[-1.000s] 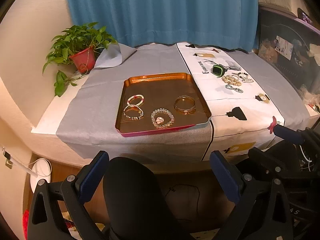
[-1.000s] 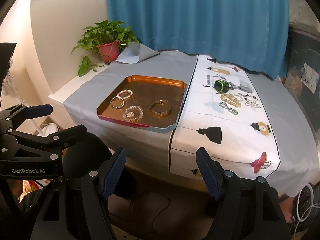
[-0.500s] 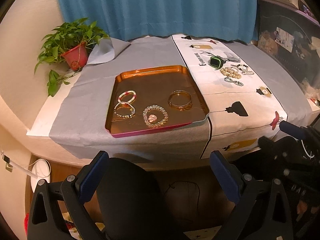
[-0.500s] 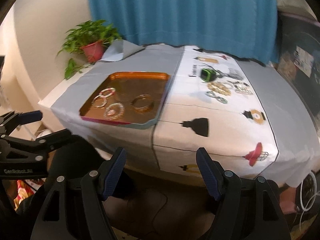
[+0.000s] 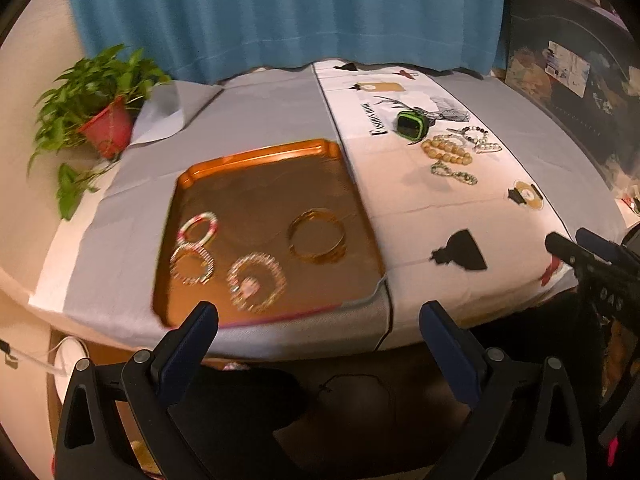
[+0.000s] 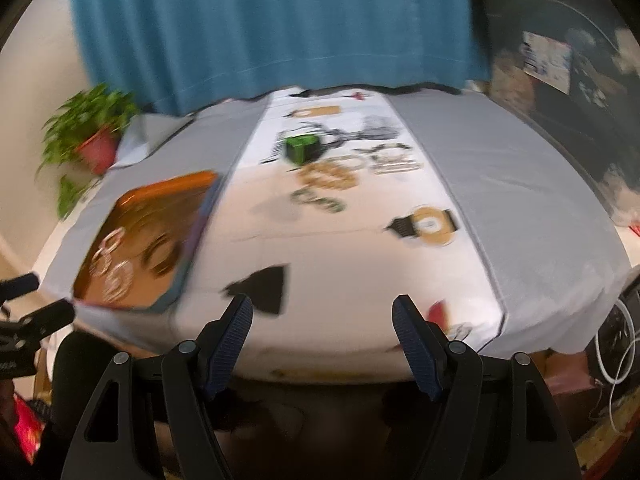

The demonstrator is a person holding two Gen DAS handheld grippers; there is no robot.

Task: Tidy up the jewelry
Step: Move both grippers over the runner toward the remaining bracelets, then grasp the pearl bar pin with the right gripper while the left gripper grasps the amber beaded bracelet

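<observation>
An orange tray lies on the grey cloth and holds several bracelets, among them a gold bangle and a pearl bracelet. On the white printed runner lie a green watch, a wooden bead bracelet, a green bead chain and a pearl piece. My left gripper hangs open at the table's front edge, below the tray. Over the front edge of the runner, my right gripper is open and holds nothing.
A potted plant in a red pot stands at the back left. A blue curtain hangs behind the table. Dark furniture lines the right side. A black chair back sits under the table edge.
Both grippers have moved closer to the table. The right one has swung rightward, so the runner and its jewelry now fill its view. Jaws stay as wide as before.
</observation>
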